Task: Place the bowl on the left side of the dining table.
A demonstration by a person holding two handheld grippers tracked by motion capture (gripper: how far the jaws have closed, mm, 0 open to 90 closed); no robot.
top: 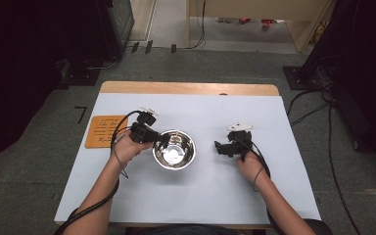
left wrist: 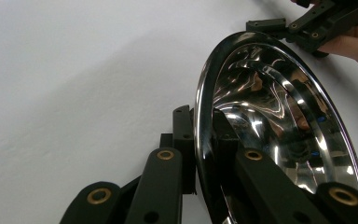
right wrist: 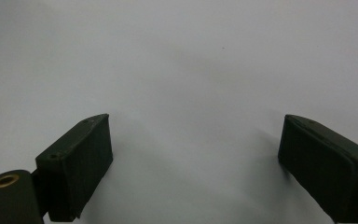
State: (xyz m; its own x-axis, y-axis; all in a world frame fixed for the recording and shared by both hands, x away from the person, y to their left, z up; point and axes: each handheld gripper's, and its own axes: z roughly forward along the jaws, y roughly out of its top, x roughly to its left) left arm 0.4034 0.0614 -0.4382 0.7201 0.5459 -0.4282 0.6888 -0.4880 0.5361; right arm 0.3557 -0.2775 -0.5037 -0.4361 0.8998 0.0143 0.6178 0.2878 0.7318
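Note:
A shiny steel bowl point(top: 174, 149) sits in the middle of the white table point(top: 200, 196). My left gripper point(top: 159, 138) reaches in from the left and is shut on the bowl's left rim. In the left gripper view the rim of the bowl point(left wrist: 279, 121) runs between the two black jaws of my left gripper point(left wrist: 201, 123), one outside the wall and one inside. My right gripper point(top: 219, 147) rests to the right of the bowl, apart from it and pointing at it. In its own view my right gripper point(right wrist: 196, 158) stands open over bare white table.
An orange mat point(top: 103, 131) lies at the table's left edge, behind the left hand. The table's wooden back edge point(top: 191, 88) shows beyond the white cover. Cables point(top: 318, 105) and dark equipment stand on the floor around the table.

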